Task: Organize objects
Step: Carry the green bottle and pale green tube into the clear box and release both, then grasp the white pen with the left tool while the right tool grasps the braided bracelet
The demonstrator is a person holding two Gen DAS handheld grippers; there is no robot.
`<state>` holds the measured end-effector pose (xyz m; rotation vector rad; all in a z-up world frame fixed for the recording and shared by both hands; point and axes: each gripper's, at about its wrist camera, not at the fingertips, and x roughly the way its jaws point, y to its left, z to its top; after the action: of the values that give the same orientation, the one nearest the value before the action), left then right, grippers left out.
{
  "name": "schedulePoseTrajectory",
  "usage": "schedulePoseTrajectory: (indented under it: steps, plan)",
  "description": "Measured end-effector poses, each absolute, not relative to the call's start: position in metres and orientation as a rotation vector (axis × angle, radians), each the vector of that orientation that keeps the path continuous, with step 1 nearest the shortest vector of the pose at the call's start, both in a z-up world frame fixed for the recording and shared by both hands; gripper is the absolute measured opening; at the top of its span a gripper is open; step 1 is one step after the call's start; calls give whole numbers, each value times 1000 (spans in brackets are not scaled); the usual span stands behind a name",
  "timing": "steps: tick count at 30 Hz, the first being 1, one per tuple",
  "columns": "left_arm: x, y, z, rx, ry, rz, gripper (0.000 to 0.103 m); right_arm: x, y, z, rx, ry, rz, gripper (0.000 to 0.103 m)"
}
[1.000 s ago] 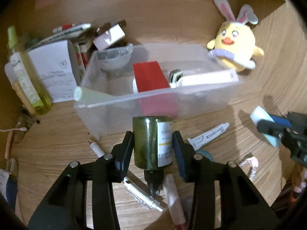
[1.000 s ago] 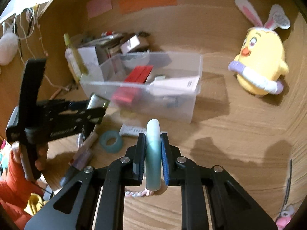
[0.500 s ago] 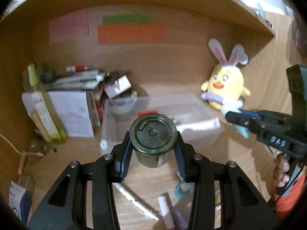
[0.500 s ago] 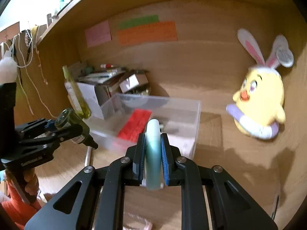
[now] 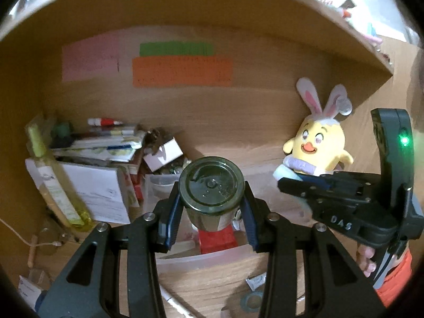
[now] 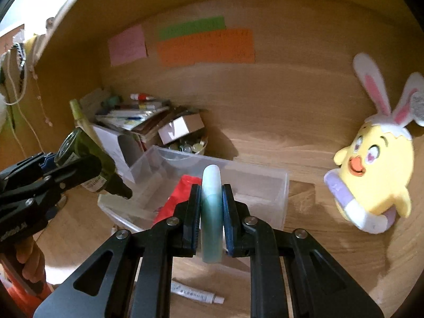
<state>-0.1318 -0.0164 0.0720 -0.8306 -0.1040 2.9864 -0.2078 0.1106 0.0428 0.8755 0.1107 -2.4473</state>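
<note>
Left gripper: jaws part-open, clamped on the sides of a dark green glass bottle, base toward the camera, cap end angled down, held above the near-left corner of the clear plastic bin.

Right gripper: jaws almost fully closed, pinching a thin pale teal ring edge-on, over the bin's near rim. A red box lies inside.

Clutter pile crowds the bin's left and back-left. Yellow bunny plush stands well apart, right. Bare wood between bin and plush. A small tube lies in front.
</note>
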Motion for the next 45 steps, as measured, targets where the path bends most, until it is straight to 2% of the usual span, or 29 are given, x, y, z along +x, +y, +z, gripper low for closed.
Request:
schedulePoseTrajectory:
  steps: [8, 17, 21, 24, 27, 30, 32, 34, 41, 45]
  plan:
    - [-174, -26, 31, -1032, -163, 2916, 41, -233, 94, 5, 1002, 174, -2397, 14]
    - [-187, -35, 12, -1115, -219, 2859, 42, -242, 73, -23, 1088, 247, -2302, 14]
    - [-182, -39, 17, -1088, -224, 2878, 56, -240, 71, -23, 1093, 266, -2295, 15]
    - [-176, -39, 22, -1060, -214, 2893, 59, -236, 73, -18, 1079, 273, -2310, 19]
    - [-168, -38, 29, -1032, -193, 2911, 66, -231, 75, -11, 1063, 271, -2321, 24]
    - [-157, -36, 35, -1000, -167, 2932, 74, -222, 81, -3, 1031, 278, -2351, 33]
    - [-150, -35, 39, -979, -154, 2945, 80, -214, 86, 3, 1009, 281, -2372, 45]
    - [-140, -35, 42, -962, -140, 2952, 87, -207, 91, 7, 989, 280, -2389, 52]
    - [-108, -29, 34, -979, -46, 2963, 94, -170, 116, 19, 931, 255, -2429, 74]
    - [-92, -29, 19, -1034, -30, 2958, 96, -148, 125, 18, 918, 263, -2443, 79]
